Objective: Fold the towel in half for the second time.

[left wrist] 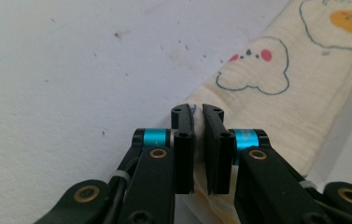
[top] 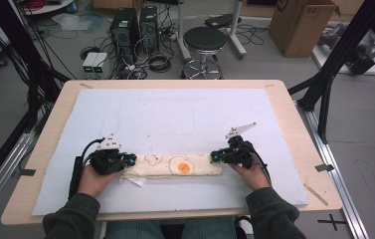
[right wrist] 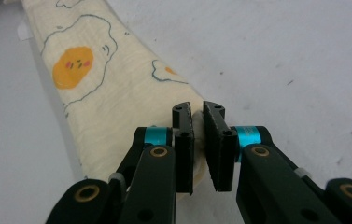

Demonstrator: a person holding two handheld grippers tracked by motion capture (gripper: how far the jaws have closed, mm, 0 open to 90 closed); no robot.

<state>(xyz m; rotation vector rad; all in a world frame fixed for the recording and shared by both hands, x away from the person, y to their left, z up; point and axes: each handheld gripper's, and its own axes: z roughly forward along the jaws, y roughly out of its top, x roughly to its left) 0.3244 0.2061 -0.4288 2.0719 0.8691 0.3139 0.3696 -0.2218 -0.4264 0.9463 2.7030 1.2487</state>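
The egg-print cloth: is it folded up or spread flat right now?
Folded. The cloth lies as a narrow strip on the white mat, with the left tongs and right tongs pinching its two ends.

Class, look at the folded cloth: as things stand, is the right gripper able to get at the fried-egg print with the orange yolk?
Probably not yet. The right gripper is shut on the cloth's right end, so it would have to let go first. Otherwise the way looks free: the egg print lies bare, with nothing between it and the gripper.
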